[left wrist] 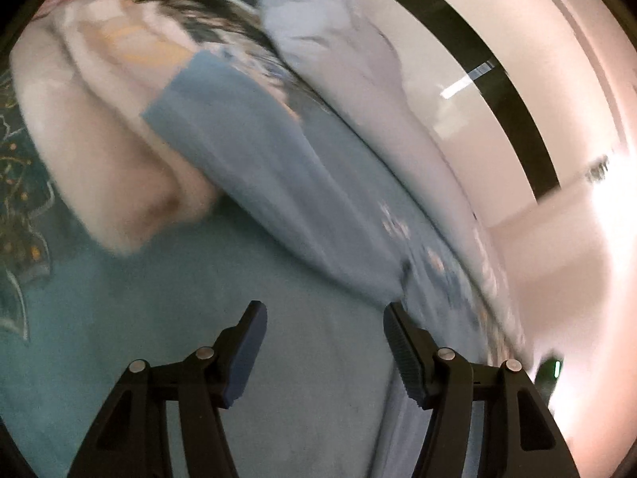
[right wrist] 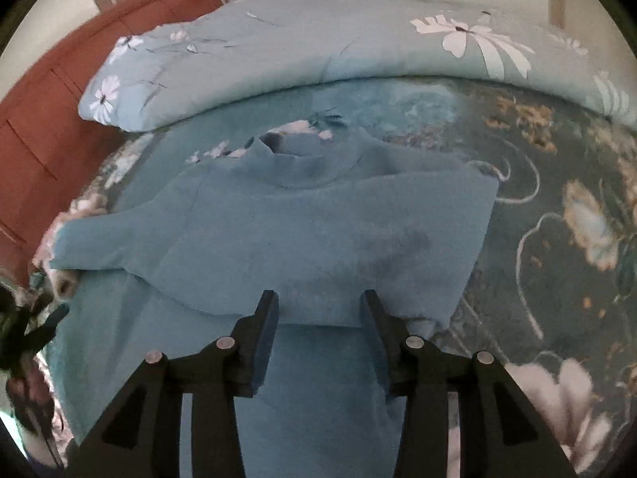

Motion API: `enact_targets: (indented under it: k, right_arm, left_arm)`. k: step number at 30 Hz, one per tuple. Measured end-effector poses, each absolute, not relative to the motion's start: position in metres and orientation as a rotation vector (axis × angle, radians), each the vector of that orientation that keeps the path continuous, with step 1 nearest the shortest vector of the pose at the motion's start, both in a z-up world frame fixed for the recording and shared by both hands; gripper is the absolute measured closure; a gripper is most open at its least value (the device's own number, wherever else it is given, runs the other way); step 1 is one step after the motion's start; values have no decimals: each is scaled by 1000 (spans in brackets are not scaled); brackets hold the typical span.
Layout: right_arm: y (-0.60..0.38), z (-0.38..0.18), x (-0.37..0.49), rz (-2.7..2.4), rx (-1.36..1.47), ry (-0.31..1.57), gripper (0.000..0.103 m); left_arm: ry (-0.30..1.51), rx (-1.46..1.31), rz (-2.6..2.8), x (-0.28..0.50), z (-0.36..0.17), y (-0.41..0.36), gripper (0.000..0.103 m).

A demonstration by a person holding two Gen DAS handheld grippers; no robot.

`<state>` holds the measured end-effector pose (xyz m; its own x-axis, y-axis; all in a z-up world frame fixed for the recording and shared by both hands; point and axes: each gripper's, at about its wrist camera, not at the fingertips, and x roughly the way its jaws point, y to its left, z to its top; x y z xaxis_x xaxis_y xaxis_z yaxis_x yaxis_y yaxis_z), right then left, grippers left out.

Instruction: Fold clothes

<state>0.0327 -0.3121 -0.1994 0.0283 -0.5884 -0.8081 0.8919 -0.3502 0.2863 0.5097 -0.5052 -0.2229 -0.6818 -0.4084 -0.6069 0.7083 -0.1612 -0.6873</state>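
A sweater (right wrist: pixel 302 231) lies flat on the bed (right wrist: pixel 557 239), its collar (right wrist: pixel 302 163) at the far end and one sleeve (right wrist: pixel 99 243) stretched out to the left edge. A rolled quilt (right wrist: pixel 318 47) lies across the bed behind it, and a headboard (right wrist: pixel 51 119) stands to the left. The right tool (right wrist: pixel 320 306) hangs over the sweater's near part. The left tool (left wrist: pixel 324 318) is over the sweater too, with a folded towel (left wrist: pixel 107 151) ahead to its left.

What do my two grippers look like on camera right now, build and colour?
Both match. The left gripper and right gripper have matte black angular linkage arms with triangular cutouts and round silver pivot pins. Each finger ends in a flat dark blue pad, ribbed on its inner face. No cables, markings or sleeves visible.
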Motion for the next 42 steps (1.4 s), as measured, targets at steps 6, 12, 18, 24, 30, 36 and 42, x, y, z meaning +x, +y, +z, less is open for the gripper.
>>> enact_targets:
  k: [6,12,18,24,30,36,42]
  right_arm:
    - [-302,-174,44,-1636,994,299,59]
    - [-298,-167,55,-1606,961,287,59]
    - [-287,-173,48,-1613,985,265,59]
    - [-271,-176,35,-1621,1008,246,59]
    - [-250,-174,17,-1649,1026,182,59]
    - [-234,-171,8,-1658,1029,165,59]
    - [-215,-175,2,-1680,1038,166,59]
  left_arm:
    - [1466,271,-1821,511,-241,-544,38]
    - [1478,176,-1752,510,-262,-555,38]
    - [1363,152,-1737,507,-252,-557,76]
    - [1186,201,-1825,482,-206,-555,96]
    - [925,312,-2115,392,-131,-540,96]
    - [874,481,-2353,286,-116,-509,97]
    - [842,749,-2442,203,-151,-457,97]
